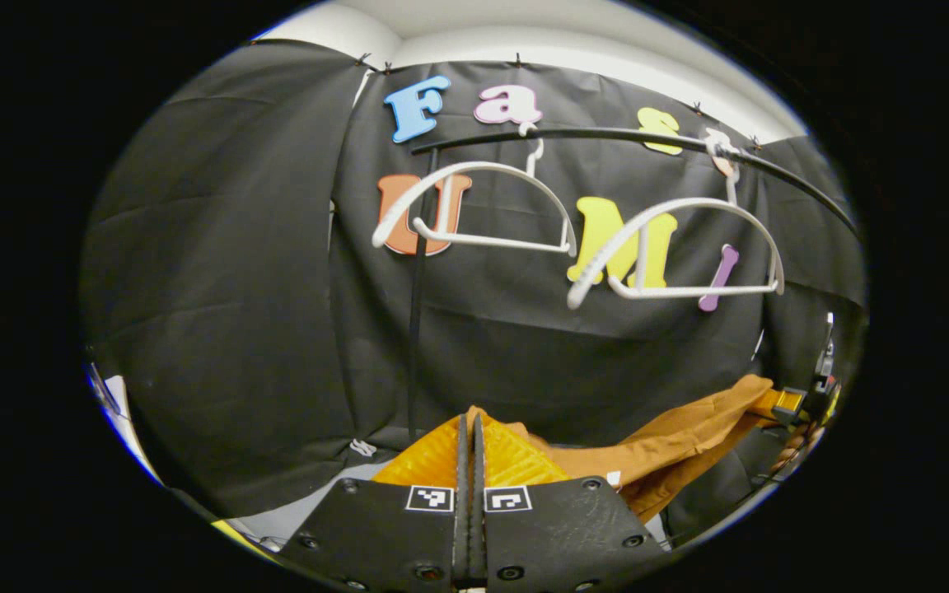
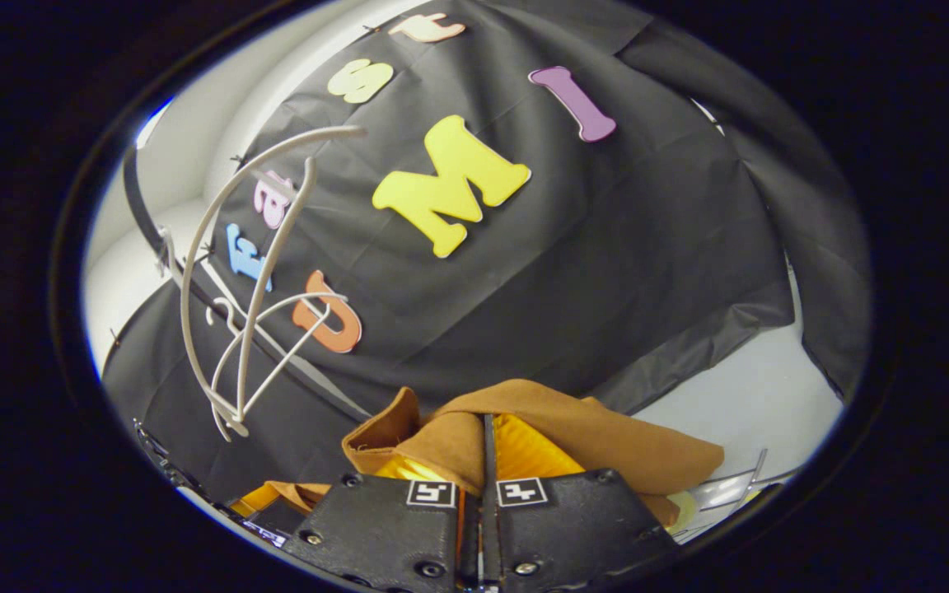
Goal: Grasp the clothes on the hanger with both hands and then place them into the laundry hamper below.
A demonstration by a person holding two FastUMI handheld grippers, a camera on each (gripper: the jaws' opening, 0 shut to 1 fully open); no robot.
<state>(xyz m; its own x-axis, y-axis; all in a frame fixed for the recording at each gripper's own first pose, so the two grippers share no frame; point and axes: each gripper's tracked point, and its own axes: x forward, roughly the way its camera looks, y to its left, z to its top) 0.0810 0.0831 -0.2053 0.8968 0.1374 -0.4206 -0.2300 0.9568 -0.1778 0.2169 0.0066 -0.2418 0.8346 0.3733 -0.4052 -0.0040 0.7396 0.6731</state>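
The brown garment (image 1: 672,449) stretches from the left gripper (image 1: 469,461) off to its right, toward the right gripper (image 1: 804,403), well below two bare white hangers (image 1: 474,206) on the rail (image 1: 606,136). Both grippers' fingers are clamped together on the cloth; in the right gripper view it bunches over the fingertips of the right gripper (image 2: 487,461).

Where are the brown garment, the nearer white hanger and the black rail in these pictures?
brown garment (image 2: 606,445): right gripper view, on its folded upper layer.
nearer white hanger (image 1: 689,207): left gripper view, on its curved top arm.
black rail (image 1: 606,133): left gripper view, on its middle stretch.
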